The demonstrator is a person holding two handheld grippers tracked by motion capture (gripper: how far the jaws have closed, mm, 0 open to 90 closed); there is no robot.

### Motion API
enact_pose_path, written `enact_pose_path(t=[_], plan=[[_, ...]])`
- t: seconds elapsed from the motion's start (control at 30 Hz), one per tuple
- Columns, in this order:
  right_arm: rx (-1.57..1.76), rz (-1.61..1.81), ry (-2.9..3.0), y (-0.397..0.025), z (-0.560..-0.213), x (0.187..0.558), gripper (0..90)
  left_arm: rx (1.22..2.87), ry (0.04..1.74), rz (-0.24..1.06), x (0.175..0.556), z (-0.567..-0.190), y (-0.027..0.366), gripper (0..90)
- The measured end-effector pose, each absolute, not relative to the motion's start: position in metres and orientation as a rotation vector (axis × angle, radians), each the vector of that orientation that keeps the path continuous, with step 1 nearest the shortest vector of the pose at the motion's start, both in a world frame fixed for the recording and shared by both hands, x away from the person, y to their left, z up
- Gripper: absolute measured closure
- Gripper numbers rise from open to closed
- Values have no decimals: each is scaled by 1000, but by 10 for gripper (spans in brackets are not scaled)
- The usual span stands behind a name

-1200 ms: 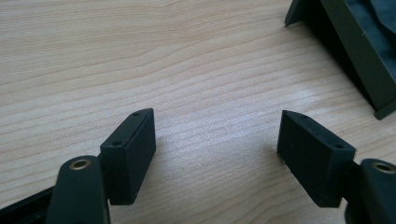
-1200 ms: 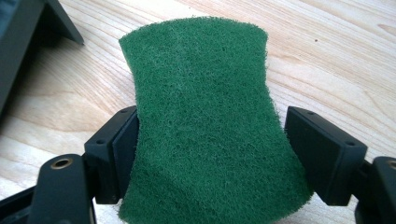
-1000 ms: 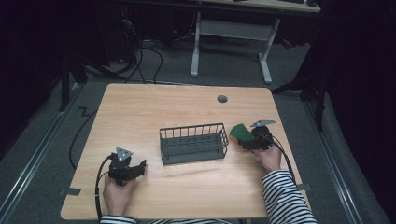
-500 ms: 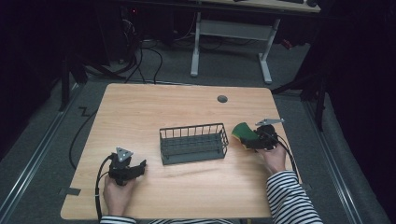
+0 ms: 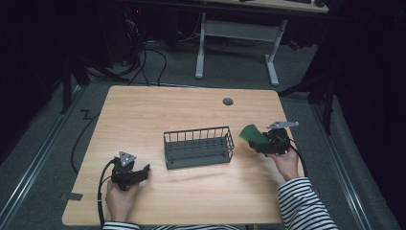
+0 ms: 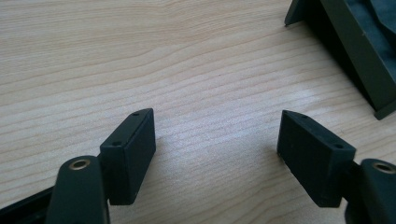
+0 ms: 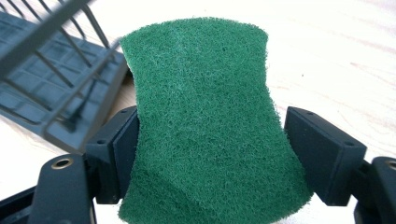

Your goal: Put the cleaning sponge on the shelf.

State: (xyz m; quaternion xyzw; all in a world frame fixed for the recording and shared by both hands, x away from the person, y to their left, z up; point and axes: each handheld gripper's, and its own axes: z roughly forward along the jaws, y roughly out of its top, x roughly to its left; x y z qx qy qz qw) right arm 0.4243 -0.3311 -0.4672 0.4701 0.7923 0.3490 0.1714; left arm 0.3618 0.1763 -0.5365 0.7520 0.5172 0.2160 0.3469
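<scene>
Right gripper view | scouring pad [image 7: 205,126] clamped in jaws, long axis pointing away | left jaws apart

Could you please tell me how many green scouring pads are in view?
1: the green scouring pad is clamped in the right gripper, just right of the wire basket.

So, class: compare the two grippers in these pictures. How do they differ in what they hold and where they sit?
The right gripper is shut on a green scouring pad; the left gripper is open with bare table between its jaws. The right gripper sits beside the wire basket's right end; the left gripper sits near the table's front left. Both have black jaws and a hand holding them.
</scene>
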Motion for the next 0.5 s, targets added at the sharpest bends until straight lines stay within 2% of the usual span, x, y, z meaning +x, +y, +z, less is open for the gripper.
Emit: enact_pose_path(t=[0.5], plan=[[1292,1083,2234,-331,-449,409,227,1951,1342,561,362,-536,176,286]])
